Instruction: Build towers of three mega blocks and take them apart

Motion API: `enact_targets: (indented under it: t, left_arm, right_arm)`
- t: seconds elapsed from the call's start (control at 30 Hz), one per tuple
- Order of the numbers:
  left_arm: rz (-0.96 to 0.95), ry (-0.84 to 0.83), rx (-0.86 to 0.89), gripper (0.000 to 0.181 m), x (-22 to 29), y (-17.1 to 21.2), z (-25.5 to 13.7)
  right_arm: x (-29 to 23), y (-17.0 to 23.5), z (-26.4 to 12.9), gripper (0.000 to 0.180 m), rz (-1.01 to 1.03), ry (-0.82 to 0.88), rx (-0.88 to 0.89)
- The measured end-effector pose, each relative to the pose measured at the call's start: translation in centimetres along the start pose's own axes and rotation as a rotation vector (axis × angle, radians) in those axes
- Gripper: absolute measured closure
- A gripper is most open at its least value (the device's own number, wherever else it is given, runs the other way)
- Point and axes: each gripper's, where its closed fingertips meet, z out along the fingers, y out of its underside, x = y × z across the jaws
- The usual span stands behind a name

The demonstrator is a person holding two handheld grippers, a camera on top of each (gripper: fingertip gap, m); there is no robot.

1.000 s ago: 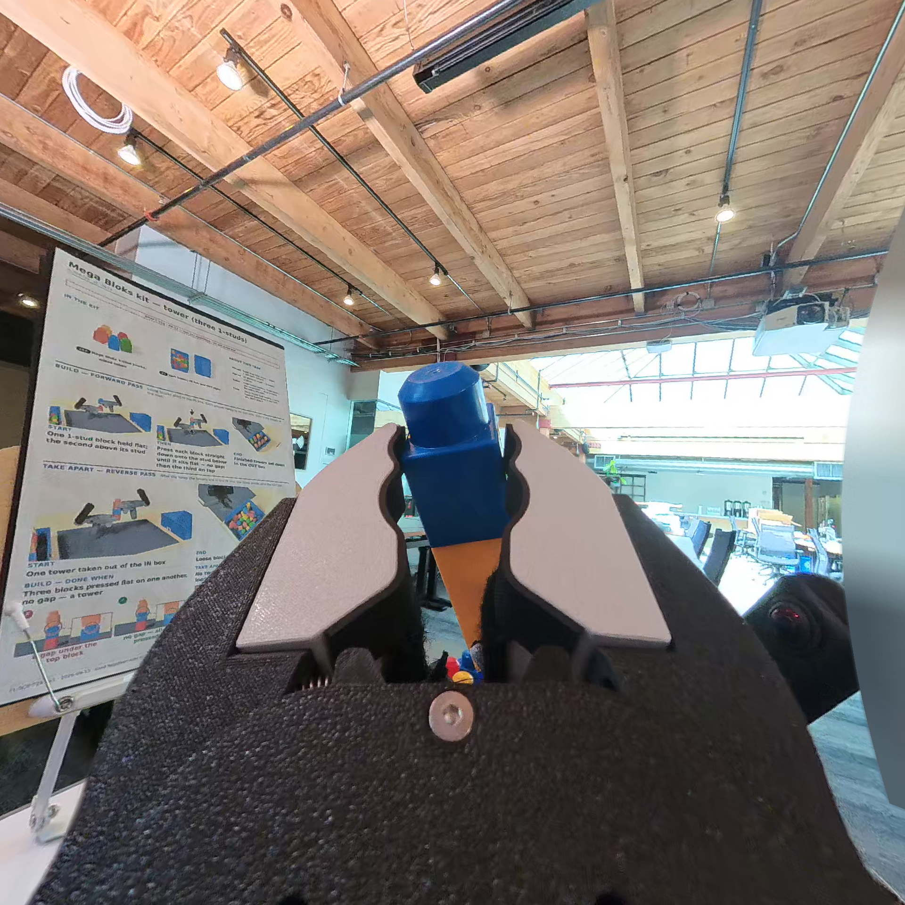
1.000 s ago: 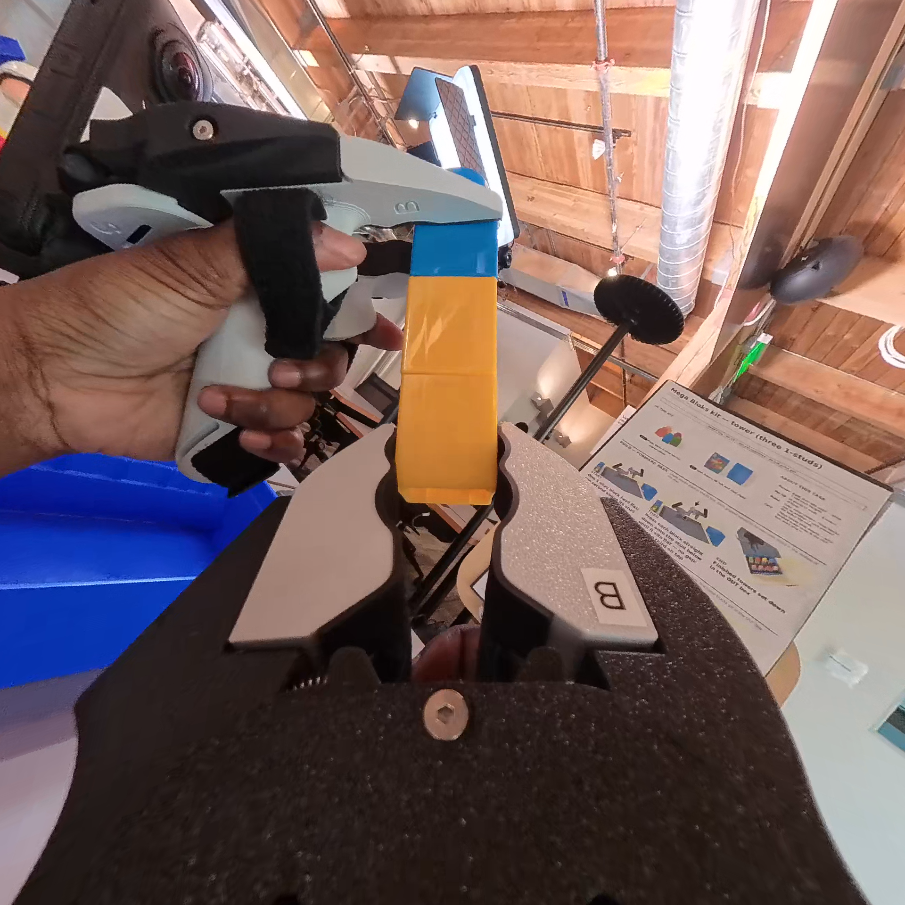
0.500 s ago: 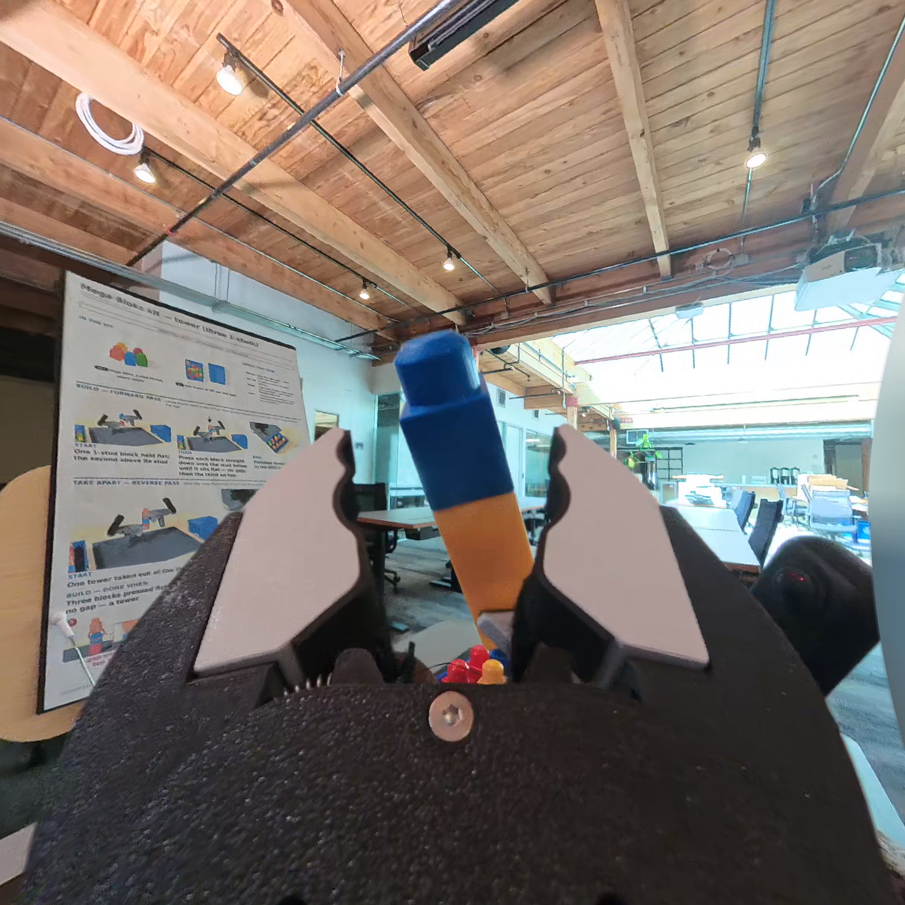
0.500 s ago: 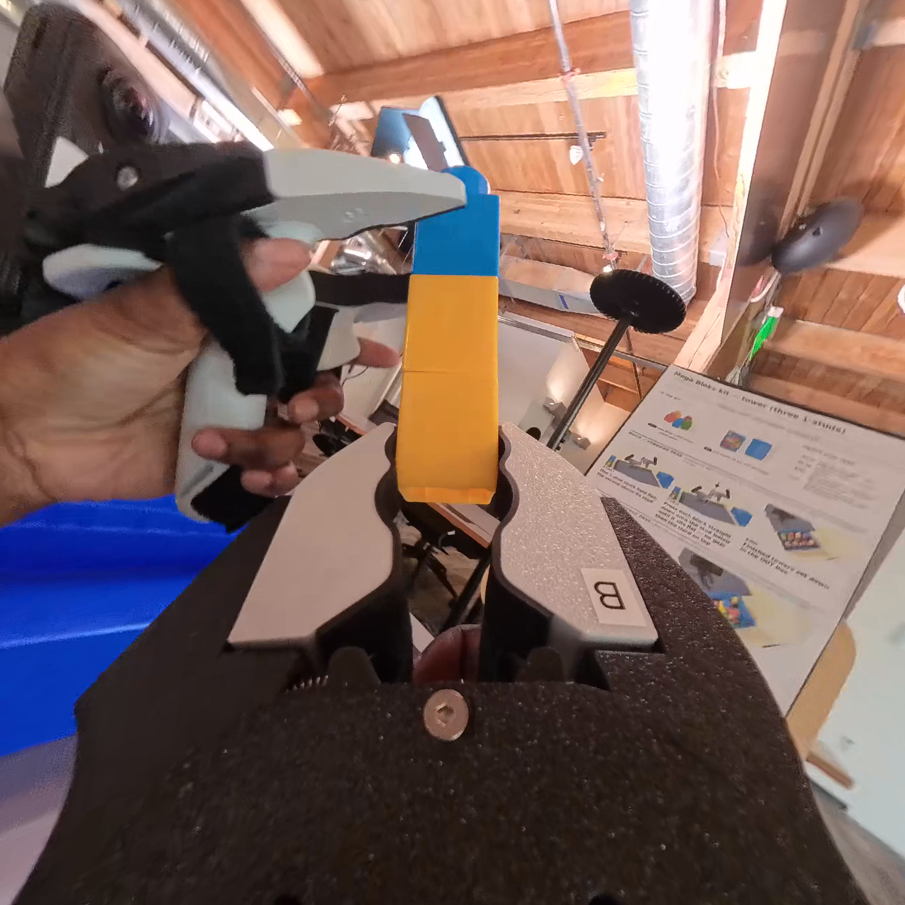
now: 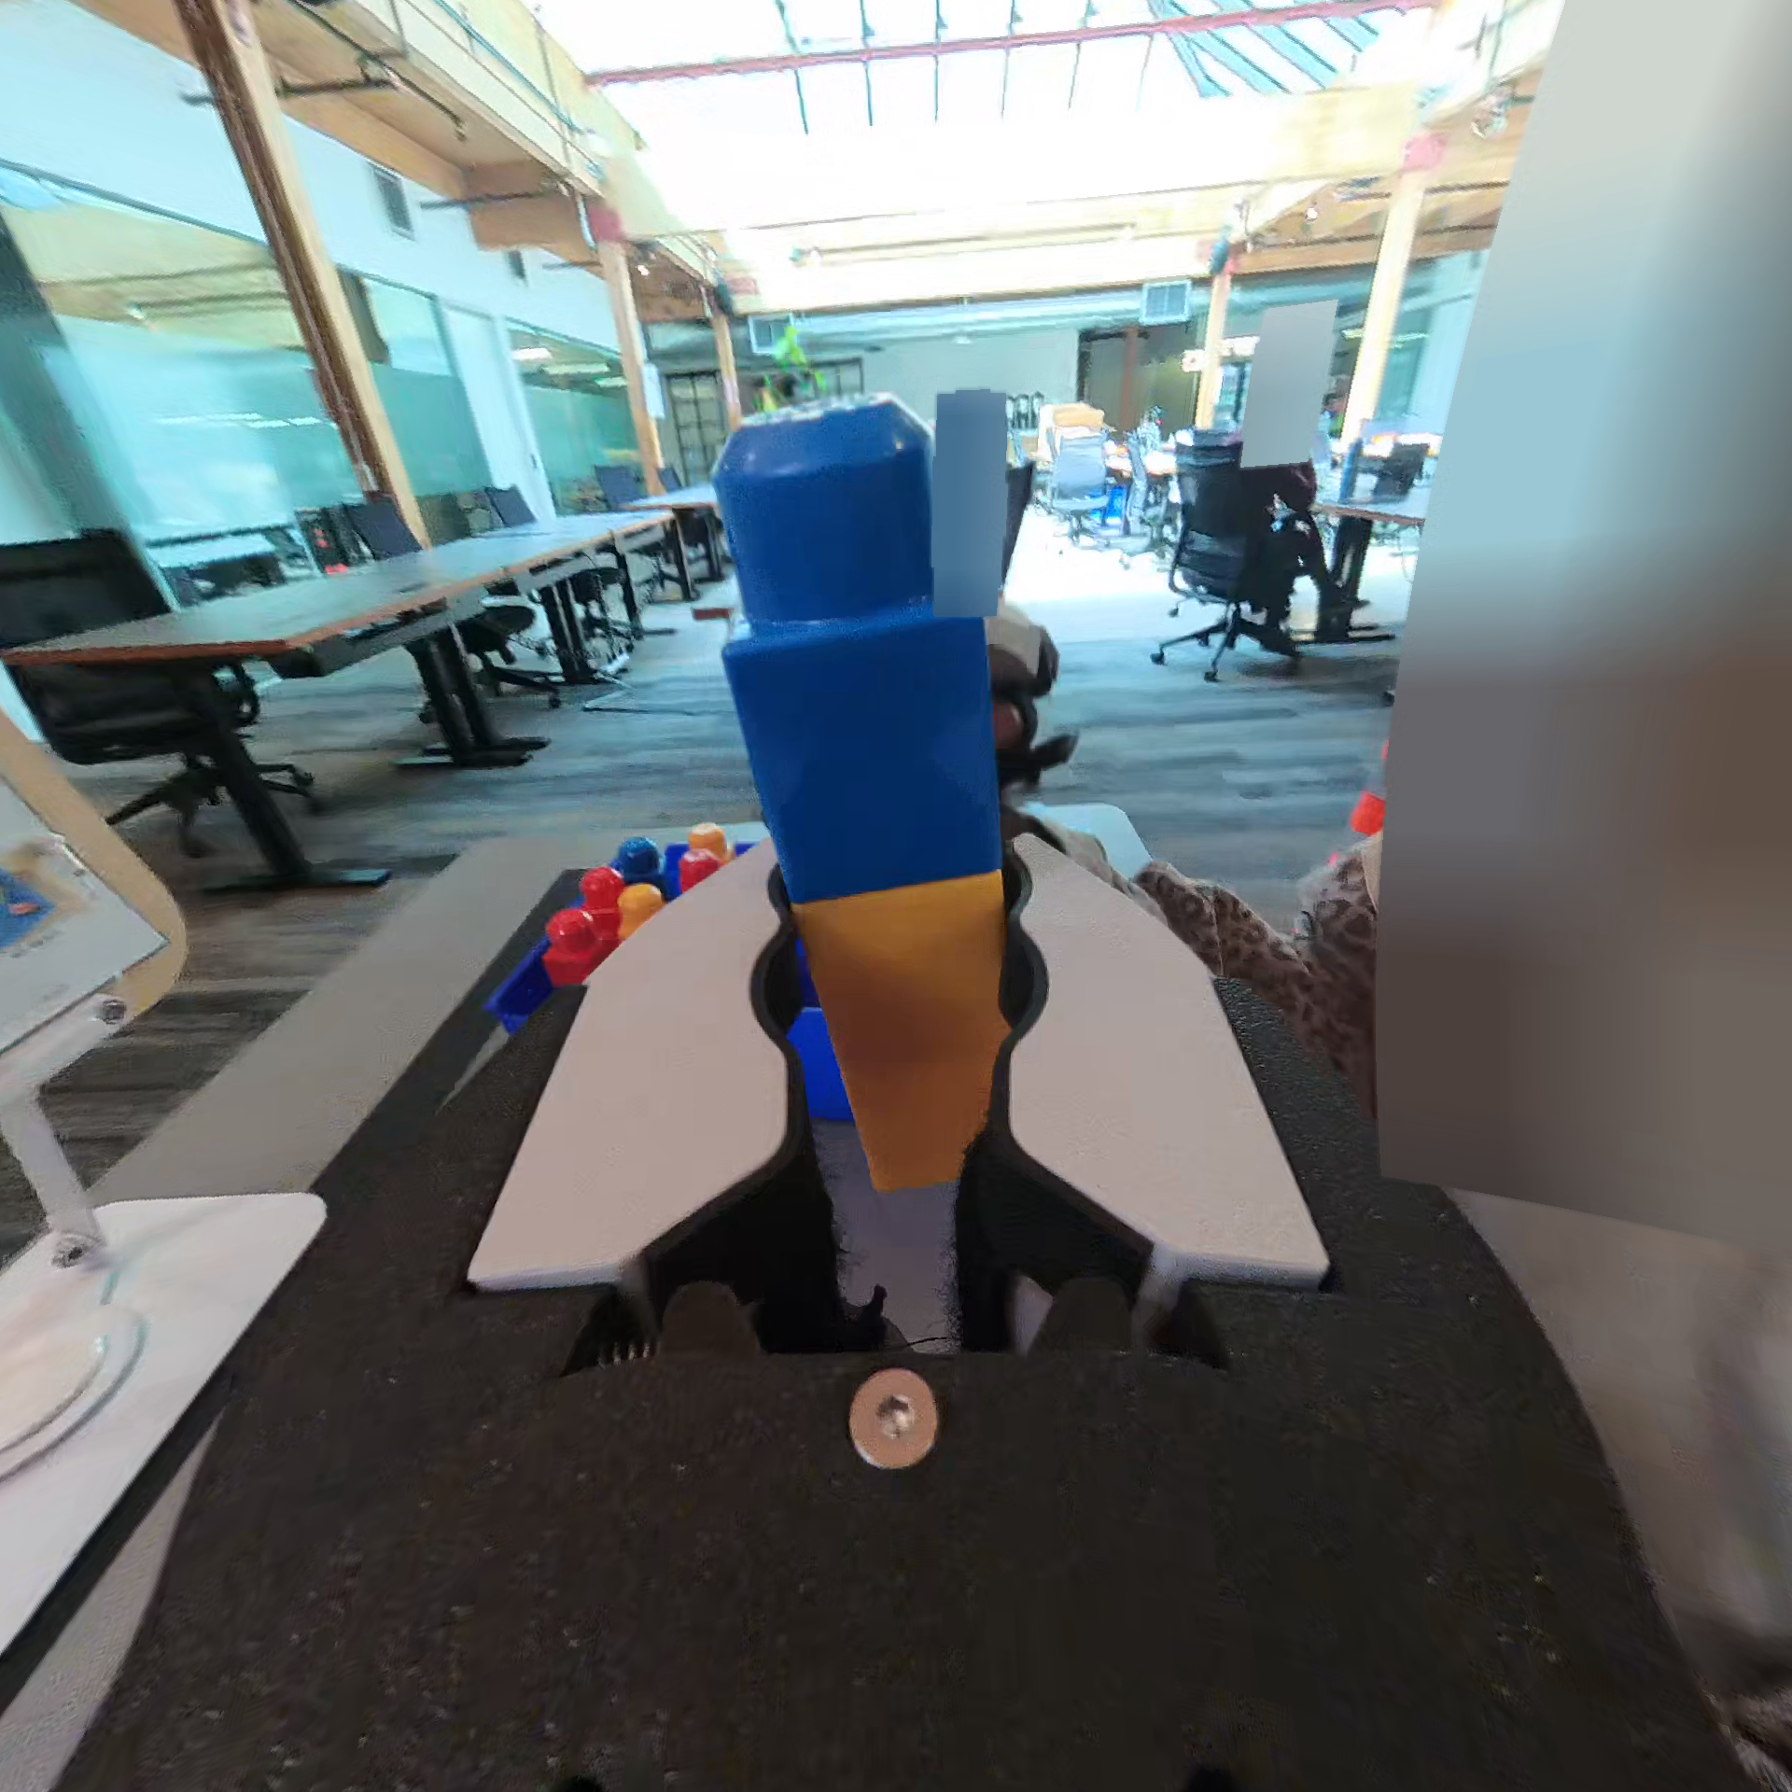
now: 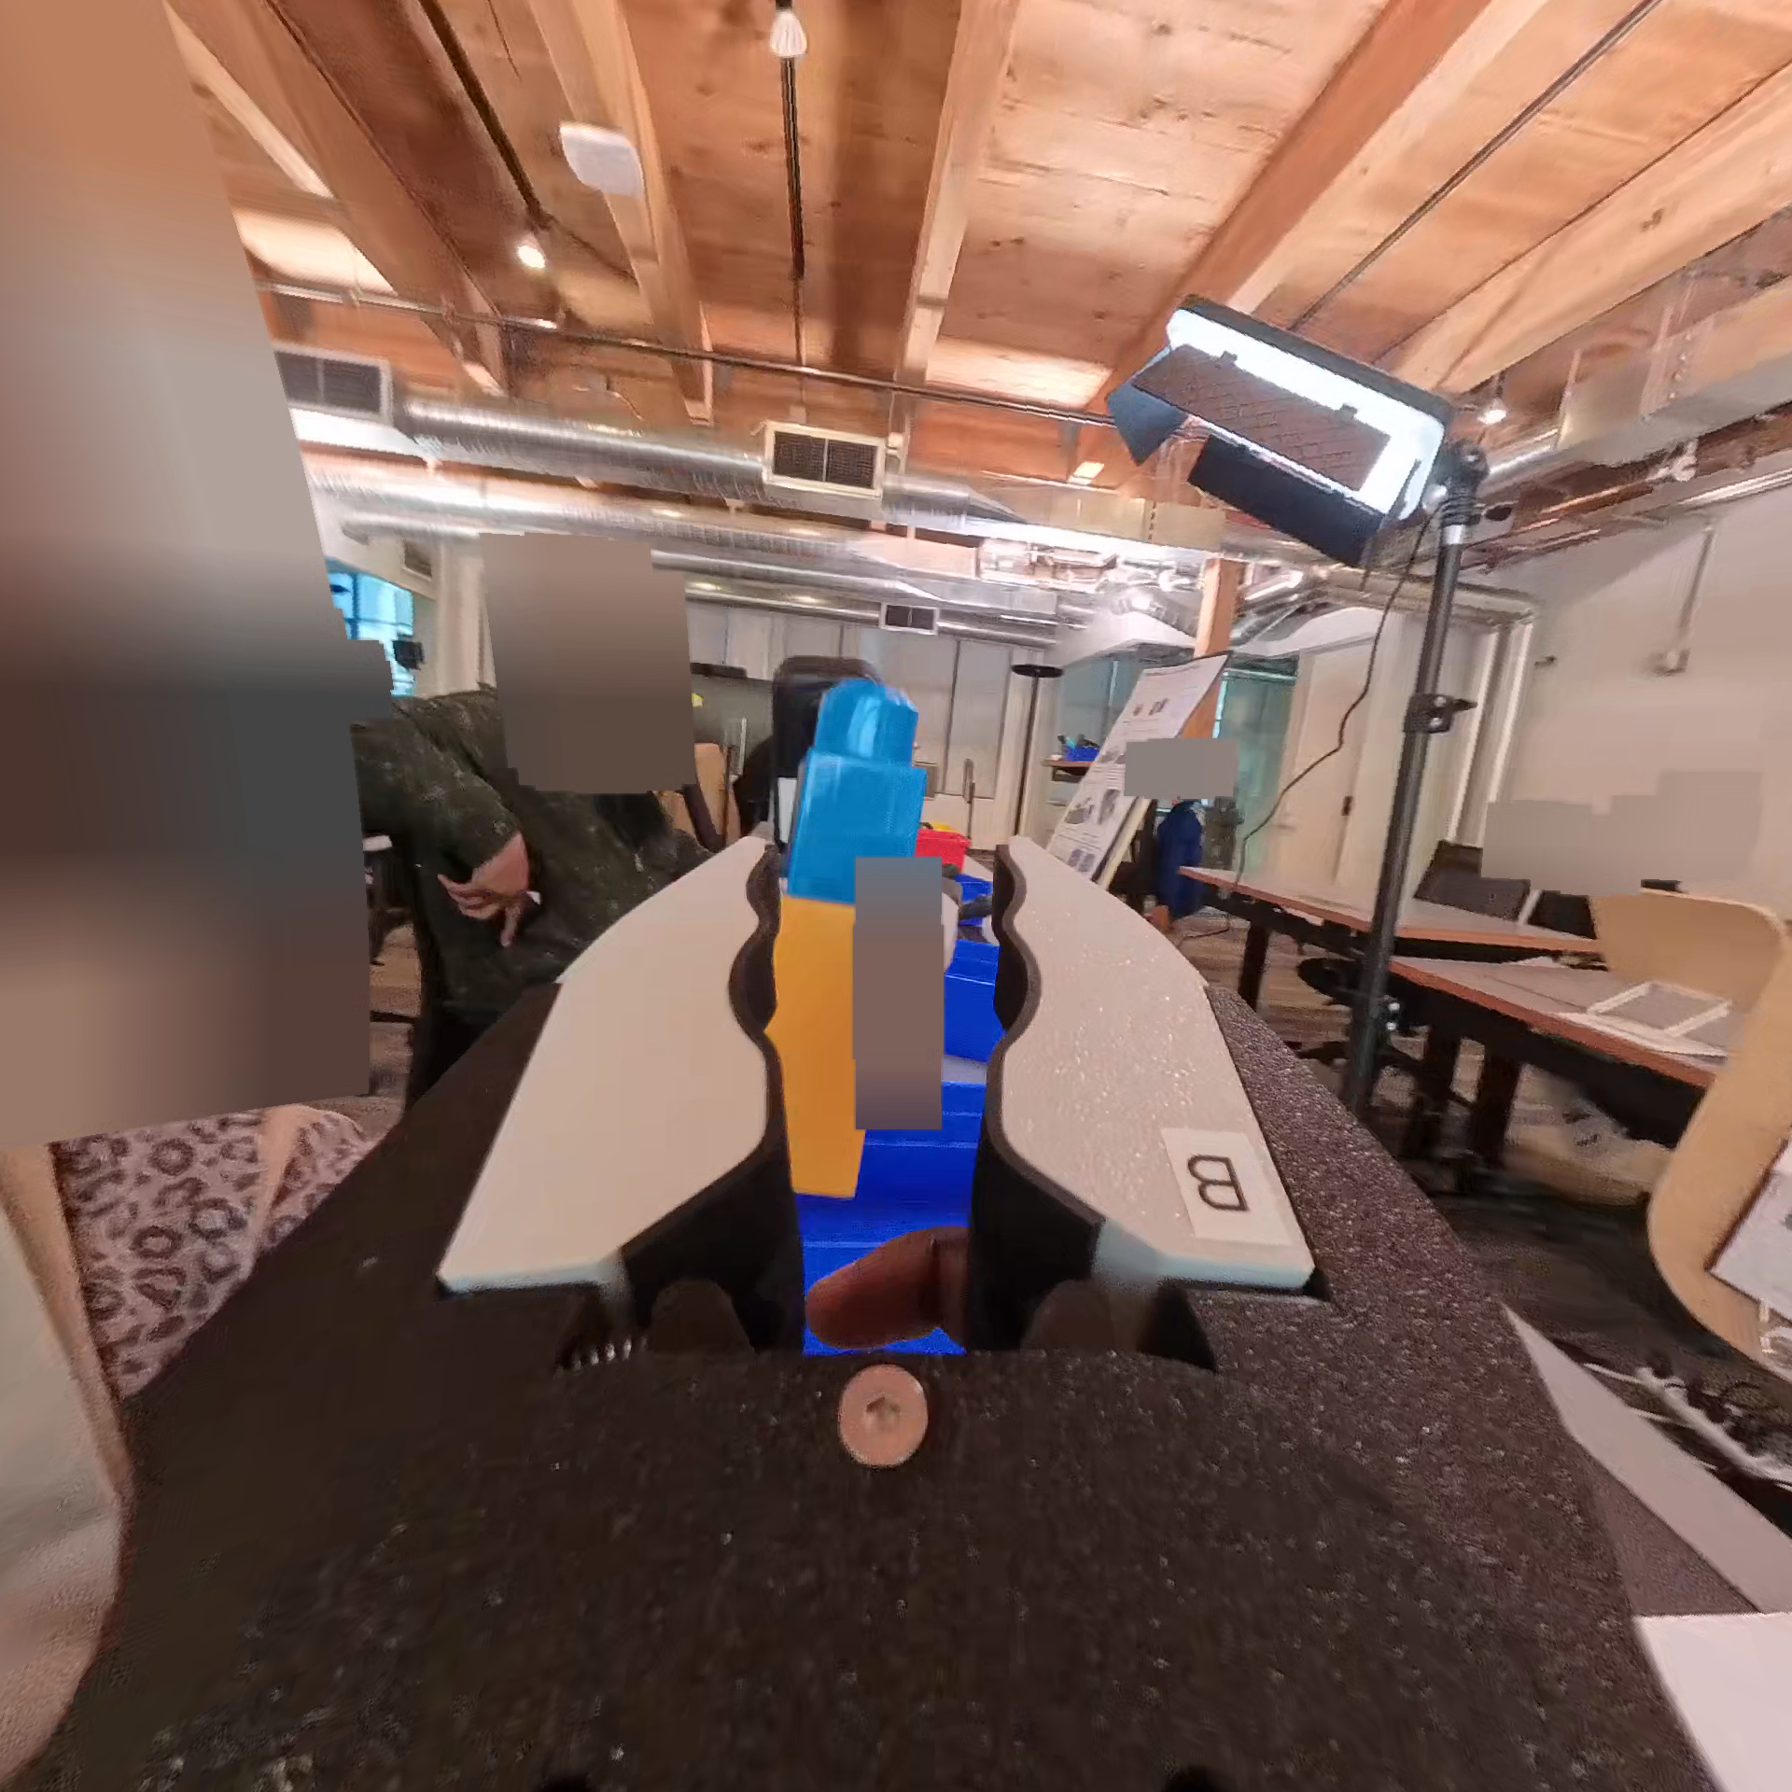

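Right gripper (image 6: 878, 979) jaws parted, tower's orange blocks (image 6: 813, 1028) against left finger (image 6: 650, 1047), blue block (image 6: 858, 795) topping it, blue bin (image 6: 902, 1232) beneath, light panel (image 6: 1280, 427) stood right.

Tower (image 5: 878, 824) passed over — left hand-held gripper (image 5: 897, 970) regripped.

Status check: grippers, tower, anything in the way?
Left gripper shut on tower. Right gripper open around it. Blue bin beneath; nothing blocking.
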Motion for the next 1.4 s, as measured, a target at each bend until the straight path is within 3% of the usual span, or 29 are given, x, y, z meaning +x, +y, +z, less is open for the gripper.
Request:
enact_targets:
  t: [0.2, 0.27, 0.33, 0.37, 0.5, 0.57, 0.7, 0.8, 0.9, 1.03, 1.17, 1.3, 1.4]
  left_arm:
    - [0.043, 0.053, -0.220, 0.142, 0.8, 3.8, 1.3]
    - [0.057, 0.071, -0.271, 0.141, 1.1, 4.7, 1.6]
    - [0.102, 0.008, -0.292, 0.138, 0.3, 5.0, 1.7]
    - [0.141, -0.067, -0.245, 0.136, -0.8, 4.2, 1.7]
    - [0.170, -0.546, 0.145, 0.090, -6.7, -2.5, -2.6]
    - [0.101, -0.861, 0.347, 0.064, -9.6, -5.0, -7.9]
    - [0.213, -1.364, 0.688, 0.049, -9.3, -7.8, -19.6]
    - [0.342, -1.774, 0.752, 0.039, -6.5, -7.7, -27.5]
    - [0.427, -2.017, 0.709, 0.036, -4.0, -7.3, -31.7]
    - [0.452, -2.073, 0.862, 0.036, -1.1, -7.3, -34.3]
    - [0.459, -1.999, 0.802, 0.039, -1.3, -8.1, -33.8]
    - [0.456, -1.945, 0.832, 0.046, -1.2, -8.4, -33.7]
    - [0.395, -1.889, 0.730, 0.048, -2.9, -7.9, -33.1]
  right_arm:
    - [-1.3, 2.8, 1.8, 0.126, -0.022, -0.040, -0.173]
    - [-1.8, 3.8, 2.3, 0.144, -0.007, -0.057, -0.220]
    - [-1.3, 4.1, 2.4, 0.145, -0.067, -0.007, -0.259]
    - [-0.6, 3.7, 2.2, 0.145, -0.109, 0.053, -0.254]
    - [3.0, 0.0, -1.7, 0.145, -0.166, 0.308, -0.183]
    - [5.3, -1.6, -5.2, 0.145, -0.241, 0.490, -0.203]
    - [9.0, -4.1, -14.5, 0.145, -0.361, 0.879, -0.274]
    - [10.8, -5.3, -21.0, 0.145, -0.394, 1.124, -0.278]
    - [11.0, -3.7, -23.4, 0.146, -0.347, 1.148, -0.322]
    - [10.2, 0.0, -25.9, 0.146, -0.334, 1.195, -0.361]
    - [10.8, 4.3, -29.2, 0.145, -0.268, 1.301, -0.310]
    - [12.2, 6.8, -31.0, 0.145, -0.256, 1.397, -0.352]
    - [12.7, 8.6, -32.0, 0.145, -0.253, 1.443, -0.420]
